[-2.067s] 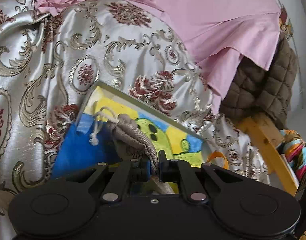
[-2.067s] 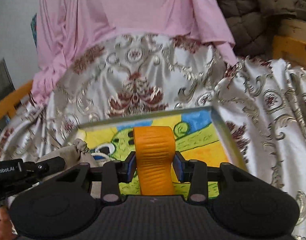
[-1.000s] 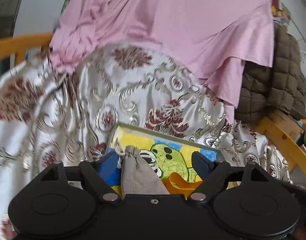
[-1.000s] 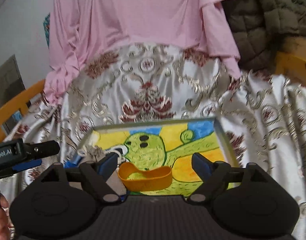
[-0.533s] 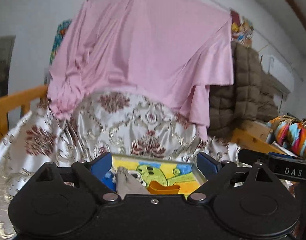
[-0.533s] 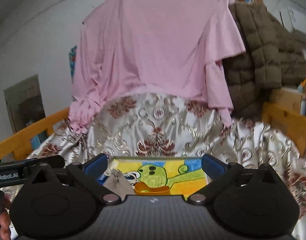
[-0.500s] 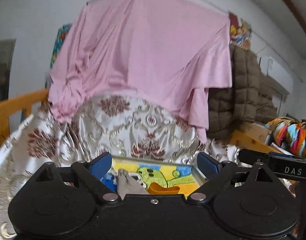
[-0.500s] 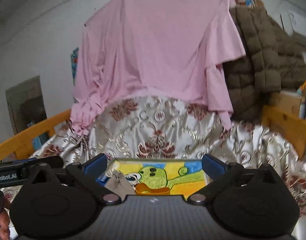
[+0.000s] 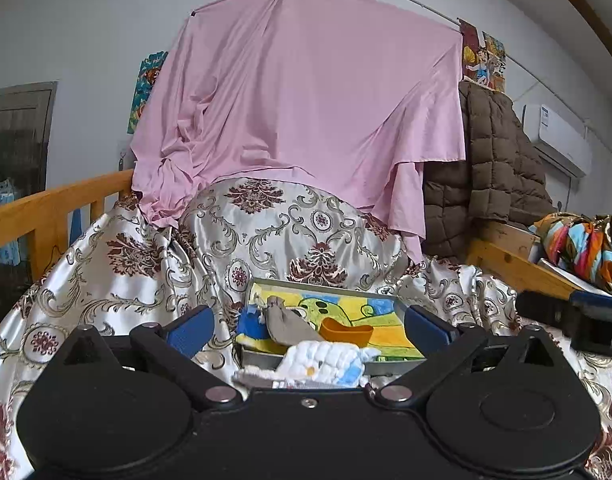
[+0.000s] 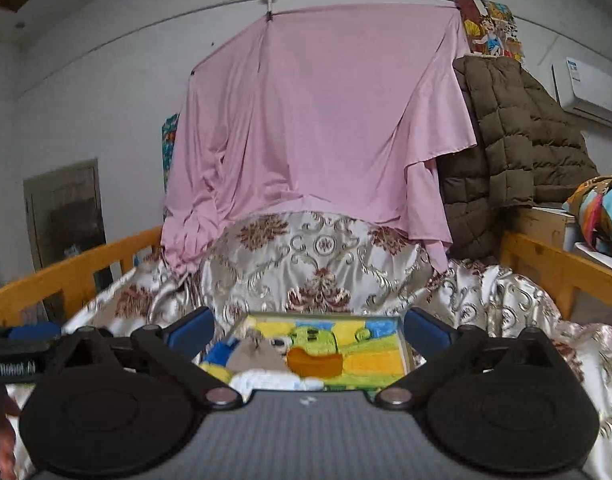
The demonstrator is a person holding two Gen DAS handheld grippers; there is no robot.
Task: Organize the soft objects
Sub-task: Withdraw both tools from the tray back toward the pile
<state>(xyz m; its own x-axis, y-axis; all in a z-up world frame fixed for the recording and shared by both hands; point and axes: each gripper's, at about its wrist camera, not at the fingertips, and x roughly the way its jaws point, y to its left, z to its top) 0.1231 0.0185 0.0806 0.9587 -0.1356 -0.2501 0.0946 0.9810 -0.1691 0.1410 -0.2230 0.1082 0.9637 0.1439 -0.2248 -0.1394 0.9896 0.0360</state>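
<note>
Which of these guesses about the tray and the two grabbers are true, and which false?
1. The orange band lies in the tray. True.
2. The left gripper is clamped on the grey drawstring pouch. False: its jaws stand wide open and hold nothing; the pouch lies in the tray.
3. The right gripper is open and empty. True.
4. A green sheet hangs from the line on the wall. False: the sheet is pink.
5. A white and blue quilted cloth lies at the near edge of the tray. True.
6. The tray sits on a bare wooden table. False: it rests on a patterned satin bedspread.
</note>
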